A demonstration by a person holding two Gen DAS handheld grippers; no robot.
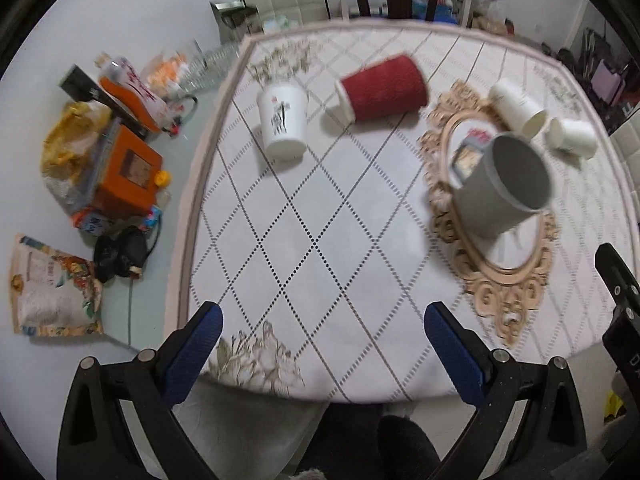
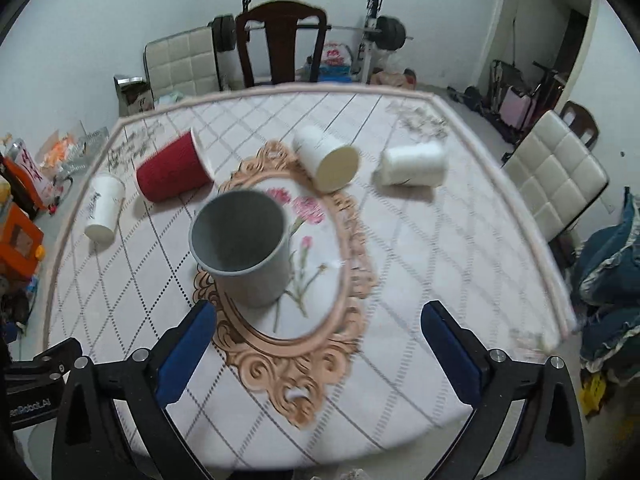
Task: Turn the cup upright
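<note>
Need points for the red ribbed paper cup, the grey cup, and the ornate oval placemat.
Red ribbed paper cup [image 1: 384, 88]: left wrist view, on its side wall; it lies tipped over.
Grey cup [image 2: 256, 280]: right wrist view, on its outer wall, below the rim.
Ornate oval placemat [image 2: 280, 376]: right wrist view, on its near scrolled border.

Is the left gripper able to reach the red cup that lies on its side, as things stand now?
Probably yes. The left gripper is open and empty, and the tablecloth between it and the red cup is bare. The printed white cup stands apart to the side.
</note>
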